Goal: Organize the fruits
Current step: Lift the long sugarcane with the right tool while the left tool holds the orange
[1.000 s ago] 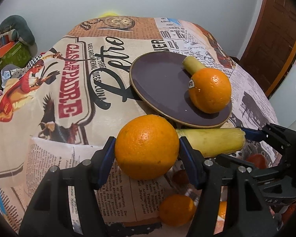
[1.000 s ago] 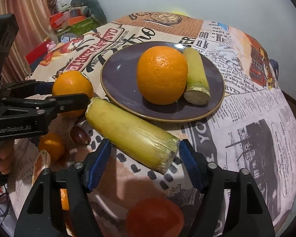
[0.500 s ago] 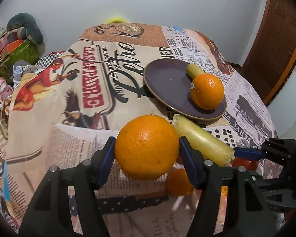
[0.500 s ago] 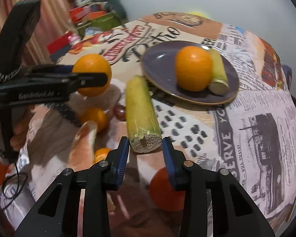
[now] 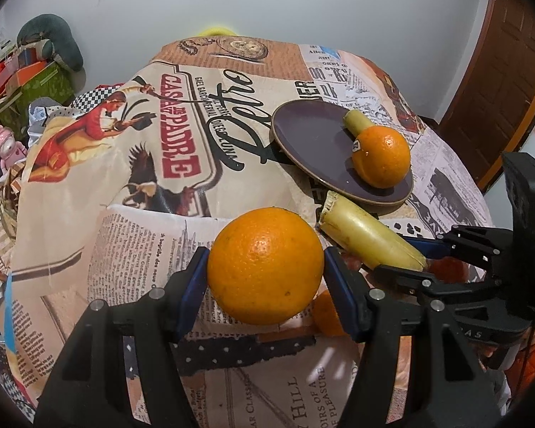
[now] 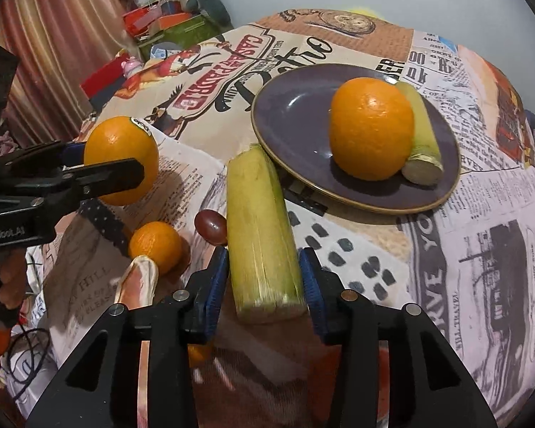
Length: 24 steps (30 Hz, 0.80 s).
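Fruit in transit, two items: a large round orange (image 5: pixel 265 265) is clamped between the blue pads of the left hand-held gripper (image 5: pixel 265 278), raised above the tabletop; a pale yellow-green cut cane segment (image 6: pixel 262 232) is clamped at its near end by the right hand-held gripper (image 6: pixel 264 283), its far end reaching the rim of a dark purple round plate with a tan edge (image 6: pixel 292 107). On that plate lie a second large orange (image 6: pixel 371 129) and a shorter yellow-green cane piece (image 6: pixel 422 132), touching each other. Just beside the held cane, on its left, sits a small dark red oval fruit (image 6: pixel 210 225); near it a small orange mandarin (image 6: pixel 156 246). The tabletop carries a printed newspaper-and-poster pattern cloth (image 5: pixel 132 164).
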Motion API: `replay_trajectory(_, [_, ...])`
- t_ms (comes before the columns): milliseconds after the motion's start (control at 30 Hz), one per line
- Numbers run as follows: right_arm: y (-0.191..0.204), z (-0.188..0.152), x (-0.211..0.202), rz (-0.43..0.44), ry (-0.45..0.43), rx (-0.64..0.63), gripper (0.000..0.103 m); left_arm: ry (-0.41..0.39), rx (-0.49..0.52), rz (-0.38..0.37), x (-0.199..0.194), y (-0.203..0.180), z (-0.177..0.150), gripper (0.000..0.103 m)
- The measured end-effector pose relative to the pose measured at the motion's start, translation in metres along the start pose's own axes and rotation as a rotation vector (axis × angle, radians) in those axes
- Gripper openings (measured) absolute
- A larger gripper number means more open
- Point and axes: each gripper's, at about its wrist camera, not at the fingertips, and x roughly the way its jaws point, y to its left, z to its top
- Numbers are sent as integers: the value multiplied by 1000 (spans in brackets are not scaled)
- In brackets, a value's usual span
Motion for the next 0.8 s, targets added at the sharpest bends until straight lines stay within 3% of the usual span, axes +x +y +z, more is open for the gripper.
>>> replay_trajectory(300, [17, -28, -25, -100, 43, -66, 35, -19, 9, -21, -11, -6, -2, 63])
replay_trajectory(800, [5, 3, 5, -34, 38, -16, 35, -4, 14, -6, -9, -9, -4, 63])
